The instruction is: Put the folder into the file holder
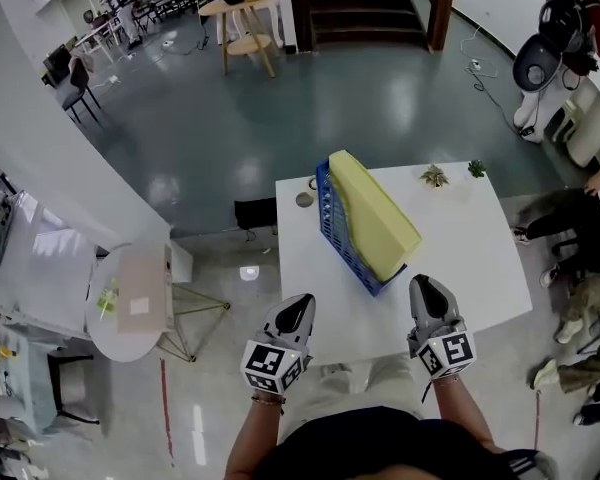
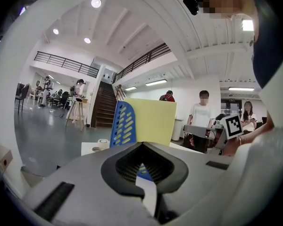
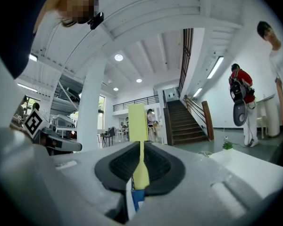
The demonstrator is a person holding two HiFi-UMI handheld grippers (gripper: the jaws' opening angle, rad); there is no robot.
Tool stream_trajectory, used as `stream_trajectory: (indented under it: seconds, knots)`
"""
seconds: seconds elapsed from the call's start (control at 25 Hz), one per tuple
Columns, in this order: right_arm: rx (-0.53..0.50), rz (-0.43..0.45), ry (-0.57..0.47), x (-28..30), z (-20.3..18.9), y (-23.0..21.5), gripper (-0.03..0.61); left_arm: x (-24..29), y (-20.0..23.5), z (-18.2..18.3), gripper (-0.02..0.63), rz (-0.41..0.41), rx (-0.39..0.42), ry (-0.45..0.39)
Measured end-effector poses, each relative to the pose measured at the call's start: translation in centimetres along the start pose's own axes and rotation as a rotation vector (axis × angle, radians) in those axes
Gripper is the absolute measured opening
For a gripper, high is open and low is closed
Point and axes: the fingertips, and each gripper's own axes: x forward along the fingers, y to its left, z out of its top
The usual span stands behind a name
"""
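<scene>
A yellow folder [image 1: 375,213] stands tilted inside the blue slotted file holder [image 1: 335,218] on the white table [image 1: 470,253]. Both grippers hover at the table's near edge, short of the holder. My left gripper [image 1: 302,300] is shut and empty, left of the holder's near end. My right gripper [image 1: 423,283] is shut too, just right of that end and not touching the folder. The left gripper view shows the folder [image 2: 153,121] and holder [image 2: 124,124] beyond the closed jaws of my left gripper [image 2: 142,144]. In the right gripper view, the folder [image 3: 137,121] appears edge-on past my right gripper [image 3: 140,142].
A tape roll [image 1: 305,199] lies at the table's far left corner, with two small plants [image 1: 434,176] along its far edge. People sit to the right [image 1: 580,218]. A round side table [image 1: 130,303] stands on the floor to the left.
</scene>
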Motion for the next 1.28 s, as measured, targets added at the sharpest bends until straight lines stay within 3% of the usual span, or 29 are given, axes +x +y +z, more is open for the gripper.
stream_trajectory:
  seconds: [0.12, 0.56, 1.28]
  knots:
    - [0.014, -0.012, 0.001, -1.6, -0.3, -0.1, 0.000, 0.0, -0.5, 0.4, -0.002, 0.013, 0.002, -0.022]
    - [0.015, -0.026, 0.046, -6.1, -1.5, -0.4, -0.002, -0.9, -3.3, 0.6, -0.002, 0.017, 0.016, -0.050]
    - [0.019, -0.055, 0.055, -8.5, -1.7, -1.2, -0.002, -1.6, -4.9, -0.4, -0.002, 0.001, 0.049, -0.024]
